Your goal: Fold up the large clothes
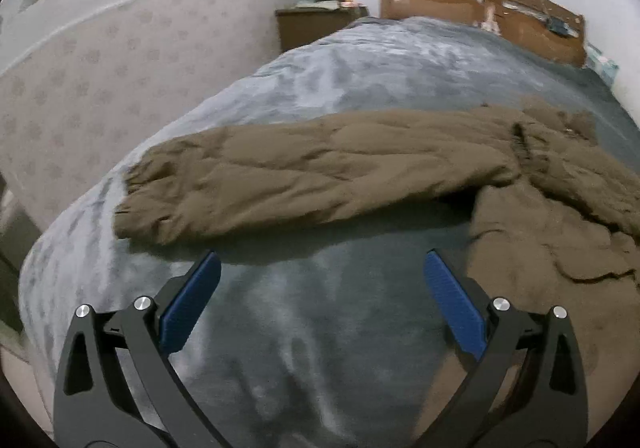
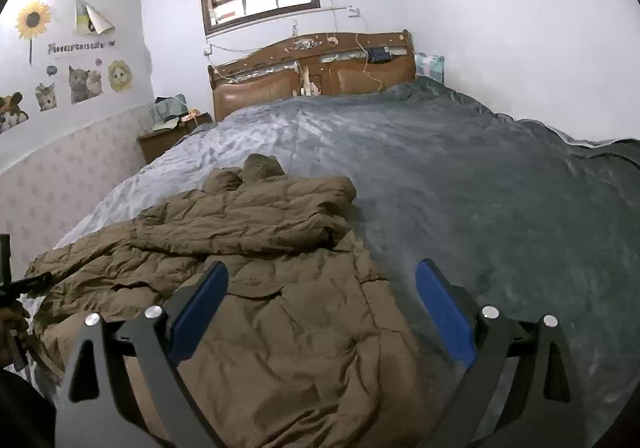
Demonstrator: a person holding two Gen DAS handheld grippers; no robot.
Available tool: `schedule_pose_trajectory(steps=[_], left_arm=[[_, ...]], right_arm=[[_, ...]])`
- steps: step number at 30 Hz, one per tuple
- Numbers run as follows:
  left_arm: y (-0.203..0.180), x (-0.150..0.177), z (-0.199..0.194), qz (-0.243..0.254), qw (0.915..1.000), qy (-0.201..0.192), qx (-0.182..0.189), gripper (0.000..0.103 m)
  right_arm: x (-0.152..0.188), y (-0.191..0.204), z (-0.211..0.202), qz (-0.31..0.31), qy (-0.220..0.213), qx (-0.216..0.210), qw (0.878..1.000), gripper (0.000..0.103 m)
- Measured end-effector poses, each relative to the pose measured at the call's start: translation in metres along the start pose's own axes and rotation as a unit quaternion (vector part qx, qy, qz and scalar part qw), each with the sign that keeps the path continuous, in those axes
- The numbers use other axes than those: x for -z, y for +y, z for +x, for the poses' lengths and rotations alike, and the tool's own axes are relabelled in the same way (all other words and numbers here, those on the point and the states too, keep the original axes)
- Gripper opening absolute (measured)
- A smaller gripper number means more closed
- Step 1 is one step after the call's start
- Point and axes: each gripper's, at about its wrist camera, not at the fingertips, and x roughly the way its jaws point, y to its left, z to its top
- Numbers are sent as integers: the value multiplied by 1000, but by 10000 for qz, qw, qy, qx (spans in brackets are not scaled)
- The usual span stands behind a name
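Coat [image 2: 256, 268]: brown quilted, lying rumpled on the near left part of the grey bedspread [image 2: 460, 176].
Sleeve [image 1: 280, 176]: stretched out leftward across the bed.
Your left gripper [image 1: 322, 268]: released, jaws spread, nothing between them, over bare bedspread.
Your right gripper [image 2: 322, 280]: released, jaws spread above the coat's right edge.
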Motion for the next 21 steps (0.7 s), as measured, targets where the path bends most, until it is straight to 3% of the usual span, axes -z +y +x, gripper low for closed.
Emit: schedule_pose_trajectory(steps=[4,6,10,16,21], left_arm=[[12,3,5,196,9997,-128,-106,100],[17,6,3,565,9978,-325,78,100],[27,9,5,1151,9924,-412,-122,100],[71,-3,15,596,9978,-290,-19,100],[79,-10,31,588,9980,-236,-56,100]], right_arm=[[1,-2,3,41,43,-18,10000,95],[1,-5,6,138,81,-61,9999,95],[1,-6,9,177,119,-80,9997,95],[3,-4,13,124,99,-91,9998,95],[4,0,16,7,133,-67,9999,95]])
